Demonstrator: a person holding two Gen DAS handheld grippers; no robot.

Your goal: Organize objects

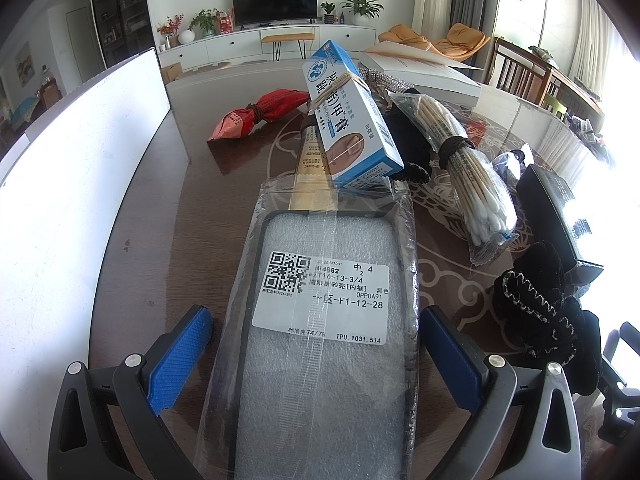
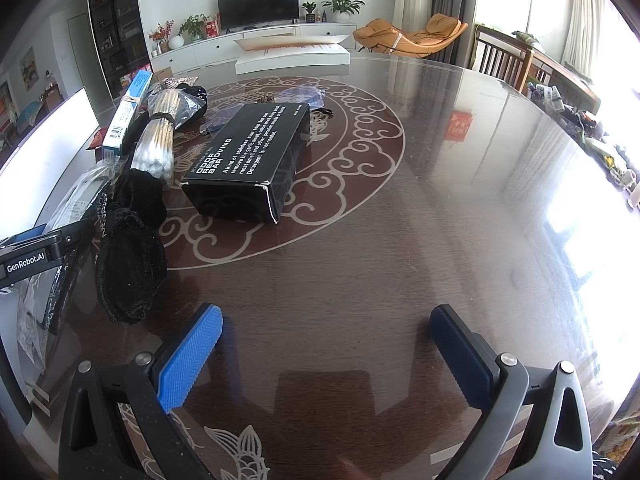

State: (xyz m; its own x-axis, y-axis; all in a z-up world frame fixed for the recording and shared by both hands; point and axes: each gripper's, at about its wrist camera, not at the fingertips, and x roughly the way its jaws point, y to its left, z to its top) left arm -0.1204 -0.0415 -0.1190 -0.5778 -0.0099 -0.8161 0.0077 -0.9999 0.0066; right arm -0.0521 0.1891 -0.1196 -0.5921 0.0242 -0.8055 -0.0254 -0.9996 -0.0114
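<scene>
Phone case (image 1: 324, 320) in a clear plastic sleeve is seen between the spread fingers of the left gripper (image 1: 316, 356), lying on the table (image 2: 400, 240) towards its left edge, beside a white board (image 1: 68, 184) — not yet clamped. It is judged light, fairly stiff, its wrapper slippery, so its long edges are best pinched. The right gripper (image 2: 326, 352) is held open over bare table.

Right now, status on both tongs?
Left tongs open, straddling bagged phone case. Right tongs open, empty, over bare table. Blue box lies across case's far end.
</scene>
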